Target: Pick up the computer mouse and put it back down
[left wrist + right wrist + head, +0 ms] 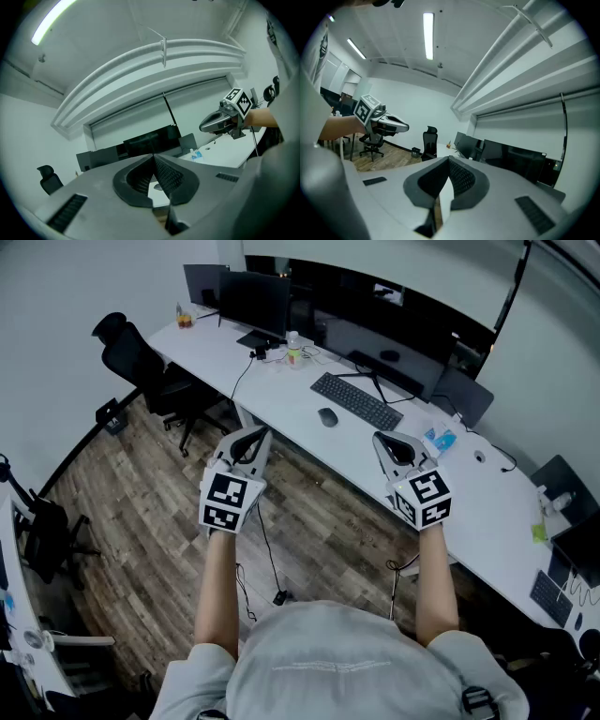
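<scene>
A dark computer mouse [327, 417] lies on the long white desk [281, 399], just left of a black keyboard [356, 401]. My left gripper [251, 435] hangs in the air in front of the desk edge, over the wooden floor, jaws shut with nothing in them. The right gripper [385, 440] floats above the desk's near edge, right of the mouse, also shut and empty. In the left gripper view the jaws [153, 156] meet at their tips and the right gripper [220, 121] shows beyond. The right gripper view has its jaws [449, 160] closed and the left gripper [389, 123] at the left.
Dark monitors [255, 301] stand along the desk's back edge, with a small bottle [293, 351] near them. A blue packet [441, 440] lies right of the keyboard. A black office chair [141, 362] stands at the desk's left end. Cables hang to the floor [141, 521].
</scene>
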Demonstrator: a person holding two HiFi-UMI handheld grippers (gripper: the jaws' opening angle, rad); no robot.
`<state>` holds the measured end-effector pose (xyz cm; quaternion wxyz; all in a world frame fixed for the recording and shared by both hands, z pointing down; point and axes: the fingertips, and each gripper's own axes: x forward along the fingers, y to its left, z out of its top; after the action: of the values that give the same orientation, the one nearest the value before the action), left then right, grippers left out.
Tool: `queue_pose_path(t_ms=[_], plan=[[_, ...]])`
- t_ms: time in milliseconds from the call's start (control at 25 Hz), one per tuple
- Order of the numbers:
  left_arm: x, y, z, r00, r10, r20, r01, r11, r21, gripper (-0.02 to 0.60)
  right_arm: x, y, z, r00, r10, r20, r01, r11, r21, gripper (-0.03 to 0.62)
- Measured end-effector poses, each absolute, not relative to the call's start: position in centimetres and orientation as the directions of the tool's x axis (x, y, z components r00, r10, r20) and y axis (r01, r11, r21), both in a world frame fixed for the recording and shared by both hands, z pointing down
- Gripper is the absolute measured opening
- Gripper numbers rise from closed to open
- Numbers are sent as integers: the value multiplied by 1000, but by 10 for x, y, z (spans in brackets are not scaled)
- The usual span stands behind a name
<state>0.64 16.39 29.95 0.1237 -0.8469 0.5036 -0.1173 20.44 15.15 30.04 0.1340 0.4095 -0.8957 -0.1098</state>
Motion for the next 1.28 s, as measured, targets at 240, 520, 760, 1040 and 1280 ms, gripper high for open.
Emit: queue_pose_path(t_ms=[240,520,760,1040,1280], plan=[[6,162,303,448,-891,74,-836,-447,-318,12,206,149,310,-632,-757,167,-696,649,307,0],[-14,155,296,394,-919,7,-877,-378,-296,12,200,143,307,-625,-764,162,-704,641,308,2],[-19,152,303,419,-908,17,-868,-406,-288,12,195,138,312,-610,-775,163,-711,627,319,2],[-32,151,318,463,-884,63,-836,-459,-300,12,175,136,318,-598,-781,179,-719,622,310,9],[-55,150,318,478,-876,59,-829,-473,-298,12,159,138,326,-578,-790,205,-733,612,296,53]])
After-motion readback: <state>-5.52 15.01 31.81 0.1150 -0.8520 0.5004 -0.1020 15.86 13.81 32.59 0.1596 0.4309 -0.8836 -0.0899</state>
